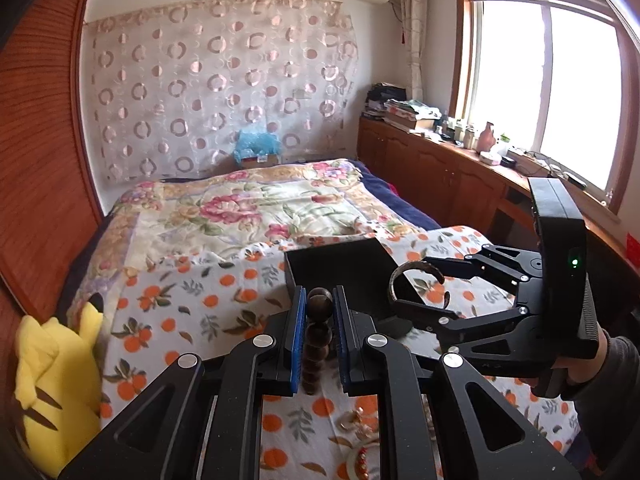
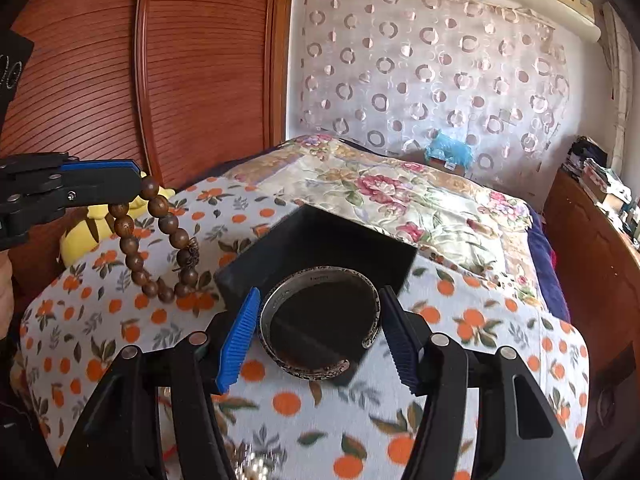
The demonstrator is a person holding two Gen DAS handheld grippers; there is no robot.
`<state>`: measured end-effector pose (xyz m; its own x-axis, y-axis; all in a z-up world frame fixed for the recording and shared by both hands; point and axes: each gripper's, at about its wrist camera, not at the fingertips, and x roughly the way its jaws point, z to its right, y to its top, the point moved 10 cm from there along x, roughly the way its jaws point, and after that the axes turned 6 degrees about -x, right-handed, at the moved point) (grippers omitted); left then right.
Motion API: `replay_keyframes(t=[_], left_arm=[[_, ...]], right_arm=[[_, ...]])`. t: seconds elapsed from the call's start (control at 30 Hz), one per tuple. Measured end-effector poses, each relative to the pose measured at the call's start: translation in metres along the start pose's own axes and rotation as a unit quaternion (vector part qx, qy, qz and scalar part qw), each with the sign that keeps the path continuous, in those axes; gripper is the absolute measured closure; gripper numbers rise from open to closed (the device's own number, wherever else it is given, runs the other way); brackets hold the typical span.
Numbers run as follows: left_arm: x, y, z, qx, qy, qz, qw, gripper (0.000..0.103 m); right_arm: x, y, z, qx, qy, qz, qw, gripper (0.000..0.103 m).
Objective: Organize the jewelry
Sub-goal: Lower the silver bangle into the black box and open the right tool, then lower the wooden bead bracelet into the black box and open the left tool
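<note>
Both wrist views near; share black box.

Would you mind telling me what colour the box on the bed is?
The square open box is black, inside and out; the right wrist view shows it best.

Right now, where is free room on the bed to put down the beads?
The orange-print cloth is bare between the black box and the yellow plush toy. The box floor is bare too. Small jewelry crowds the cloth's near edge.

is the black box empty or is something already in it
Looks empty: the right wrist view shows only dark floor inside the black box. The silver cuff bangle is held above it in the right gripper, hiding part of the floor.
</note>
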<state>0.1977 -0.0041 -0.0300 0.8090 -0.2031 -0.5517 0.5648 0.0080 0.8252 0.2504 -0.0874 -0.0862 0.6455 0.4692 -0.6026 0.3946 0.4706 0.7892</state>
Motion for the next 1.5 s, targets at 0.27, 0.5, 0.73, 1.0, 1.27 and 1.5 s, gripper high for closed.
replay_keyframes(t=[0.27,0.5,0.73,1.0,1.27,1.5], left_arm=[[0.012,0.019,-0.003,0.006,0.015,0.002,0.9999,0.091],[0.029,0.026,-0.002,0.009,0.021,-0.005,0.9997,0.091],[0.047,0.03,0.001,0.008,0.026,-0.011,0.9996,0.091],[0.062,0.038,0.01,0.016,0.031,-0.012,0.9993,0.091],[0.063,0.054,0.016,0.012,0.032,0.001,0.9994,0.091],[0.079,0.04,0.014,0.011,0.038,-0.023,0.999,0.09]], right_arm=[[0.03,0.003,0.003,-0.002,0.006,-0.02,1.0,0.04],[0.03,-0.002,0.011,0.014,0.011,-0.018,1.0,0.039],[0.006,-0.022,0.032,0.037,-0.005,-0.007,0.999,0.039],[-0.021,-0.053,0.031,0.05,-0.011,0.0,0.999,0.039],[-0.037,-0.06,0.03,0.059,-0.011,0.013,0.998,0.039],[-0.047,-0.067,0.026,0.068,-0.005,0.017,0.998,0.039]])
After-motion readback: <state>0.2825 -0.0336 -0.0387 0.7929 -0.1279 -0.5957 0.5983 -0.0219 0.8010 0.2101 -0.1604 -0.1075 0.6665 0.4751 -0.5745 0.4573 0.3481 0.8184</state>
